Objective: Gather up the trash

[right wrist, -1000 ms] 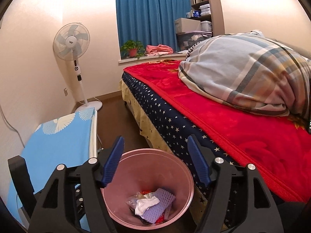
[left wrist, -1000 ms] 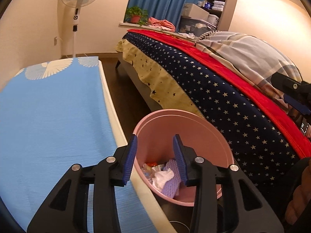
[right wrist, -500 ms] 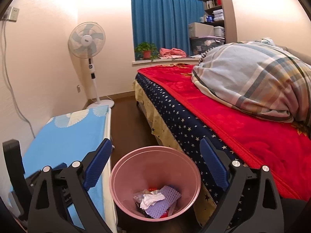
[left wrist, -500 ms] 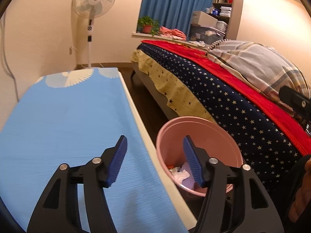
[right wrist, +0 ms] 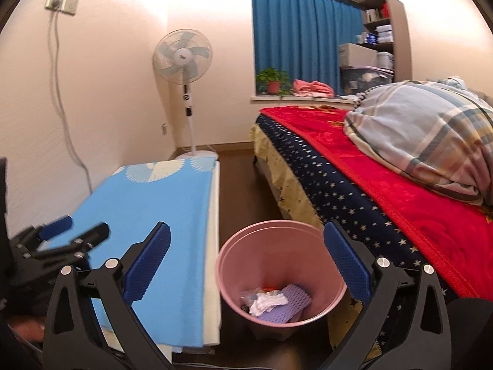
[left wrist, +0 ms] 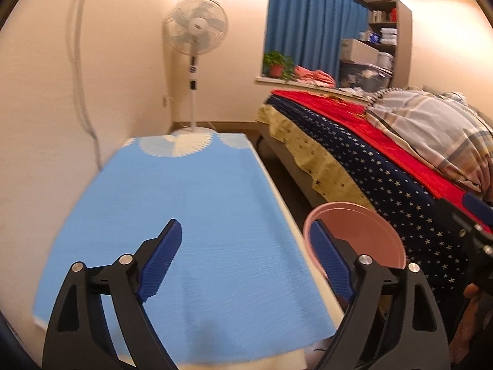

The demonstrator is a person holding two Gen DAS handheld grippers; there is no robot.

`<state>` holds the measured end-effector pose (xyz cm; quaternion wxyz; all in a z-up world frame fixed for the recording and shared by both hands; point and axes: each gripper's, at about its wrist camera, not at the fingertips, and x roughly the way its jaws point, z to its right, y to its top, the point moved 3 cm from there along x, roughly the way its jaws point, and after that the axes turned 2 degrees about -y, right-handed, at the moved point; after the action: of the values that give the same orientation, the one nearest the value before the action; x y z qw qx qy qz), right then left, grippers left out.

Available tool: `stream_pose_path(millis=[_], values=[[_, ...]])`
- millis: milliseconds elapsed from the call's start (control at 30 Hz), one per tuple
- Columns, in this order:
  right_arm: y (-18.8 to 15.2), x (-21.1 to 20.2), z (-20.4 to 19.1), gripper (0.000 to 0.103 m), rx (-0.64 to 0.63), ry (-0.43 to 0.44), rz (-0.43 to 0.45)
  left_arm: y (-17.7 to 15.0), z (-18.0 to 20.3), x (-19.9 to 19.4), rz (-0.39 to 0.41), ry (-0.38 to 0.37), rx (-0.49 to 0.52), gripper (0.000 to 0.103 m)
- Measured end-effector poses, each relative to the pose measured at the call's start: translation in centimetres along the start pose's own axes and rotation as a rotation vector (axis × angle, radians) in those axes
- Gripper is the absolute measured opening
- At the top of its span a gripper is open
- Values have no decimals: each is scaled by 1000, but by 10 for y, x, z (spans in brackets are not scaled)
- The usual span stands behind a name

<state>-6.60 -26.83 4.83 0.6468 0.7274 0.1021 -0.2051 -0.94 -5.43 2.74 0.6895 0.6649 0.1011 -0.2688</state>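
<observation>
A pink trash bin point(right wrist: 279, 265) stands on the floor between the blue-covered table point(right wrist: 148, 203) and the bed. It holds white crumpled paper point(right wrist: 266, 302), a purple textured pad point(right wrist: 289, 305) and other scraps. In the left wrist view the bin point(left wrist: 357, 234) shows at the right, its contents hidden. My left gripper point(left wrist: 246, 262) is open and empty above the blue table cover point(left wrist: 185, 203). My right gripper point(right wrist: 246, 262) is open and empty, above and in front of the bin. The left gripper also shows in the right wrist view point(right wrist: 61, 237).
A bed with a red blanket point(right wrist: 385, 166), starred navy sheet and plaid duvet point(right wrist: 431, 135) fills the right. A standing fan point(right wrist: 183, 58) is in the far corner. A window sill with a plant point(right wrist: 272, 80), blue curtains and shelves lie behind. Dark floor runs between table and bed.
Both grippers opened wider and drew back and left. The left gripper moved from over the bin to over the blue table. The bin's contents left the left wrist view.
</observation>
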Motion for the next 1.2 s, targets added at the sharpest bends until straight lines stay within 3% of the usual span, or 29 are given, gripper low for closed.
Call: stream_pose_path(millis=[267, 400, 1200], values=[[-18, -5, -30, 98, -55, 49, -42, -16, -27, -35, -10, 93, -35, 86], [-25, 6, -37, 98, -66, 41, -69, -25, -31, -27, -22, 115, -47, 87], [-35, 39, -52, 98, -83, 13, -117, -40, -38, -30, -31, 134, -83, 90]])
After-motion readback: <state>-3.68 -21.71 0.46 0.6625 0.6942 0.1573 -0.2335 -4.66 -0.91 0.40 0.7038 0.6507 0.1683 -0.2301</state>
